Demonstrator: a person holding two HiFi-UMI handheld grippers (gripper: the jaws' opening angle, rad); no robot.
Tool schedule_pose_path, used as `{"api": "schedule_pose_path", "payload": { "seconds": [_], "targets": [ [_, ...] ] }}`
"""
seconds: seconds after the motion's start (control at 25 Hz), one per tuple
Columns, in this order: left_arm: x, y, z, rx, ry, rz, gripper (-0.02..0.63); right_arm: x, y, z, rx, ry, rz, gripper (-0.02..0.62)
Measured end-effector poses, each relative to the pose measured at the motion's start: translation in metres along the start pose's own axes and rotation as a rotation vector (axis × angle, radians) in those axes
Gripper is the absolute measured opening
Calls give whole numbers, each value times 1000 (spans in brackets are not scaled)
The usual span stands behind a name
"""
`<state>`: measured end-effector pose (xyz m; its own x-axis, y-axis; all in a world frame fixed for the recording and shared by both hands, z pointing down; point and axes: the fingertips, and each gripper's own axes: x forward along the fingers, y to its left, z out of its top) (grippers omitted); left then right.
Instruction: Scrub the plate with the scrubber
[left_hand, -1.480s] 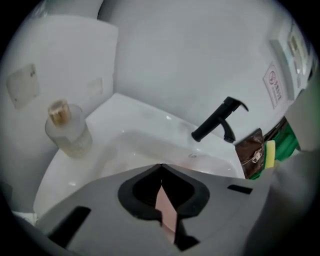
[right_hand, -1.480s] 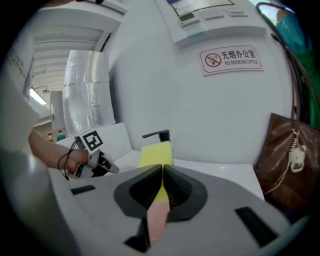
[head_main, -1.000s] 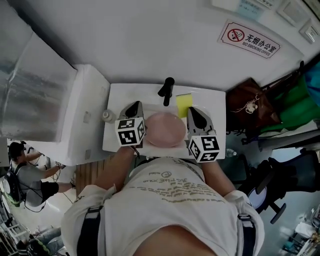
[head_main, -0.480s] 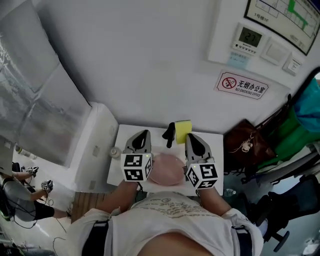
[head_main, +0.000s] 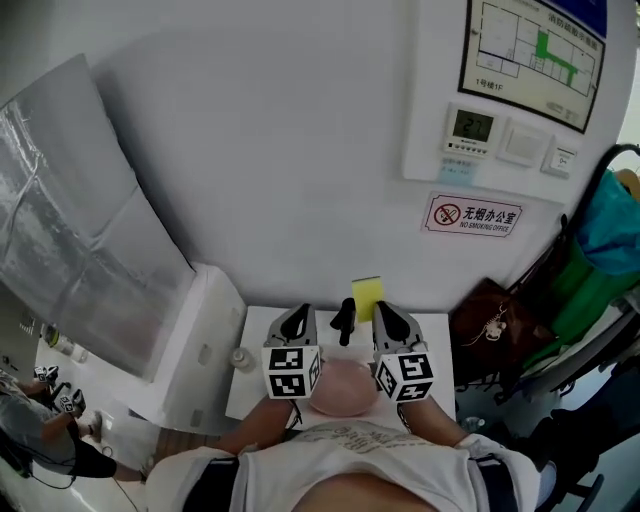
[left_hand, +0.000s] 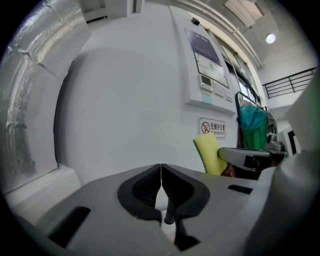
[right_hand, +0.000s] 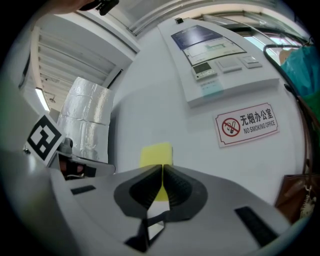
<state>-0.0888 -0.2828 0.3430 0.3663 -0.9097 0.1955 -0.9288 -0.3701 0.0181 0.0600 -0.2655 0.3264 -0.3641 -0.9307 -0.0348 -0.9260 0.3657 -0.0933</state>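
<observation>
Left gripper (head_main: 300, 312) and right gripper (head_main: 384, 310) are hovering with jaws pressed together, gripping nothing. Plate (head_main: 345, 388) is lying between them, toward six o'clock. Scrubber (head_main: 366, 293) is standing upright against the wall, at twelve o'clock of the right jaws and two o'clock of the left, so the right is nearer.

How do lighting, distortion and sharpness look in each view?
Head view: soft, even light, wall edges bowed, the round pink plate distinct. Left gripper view: heavy fisheye, black corners, a bright ceiling lamp flaring. Right gripper view: same dark rim, yet the yellow rectangular sponge scrubber and red-and-white no-smoking sign are sharp.
</observation>
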Motion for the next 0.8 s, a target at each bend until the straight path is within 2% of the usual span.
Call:
{"api": "schedule_pose_path", "payload": {
  "seconds": [0.4,0.8],
  "targets": [
    [5,2,-1,-39,17,-7,25,5,-1,6,-2,-17,-8,34],
    [-2,9,9,1,-16,15,25,-1,3,10,0,-31,-13,33]
  ]
}}
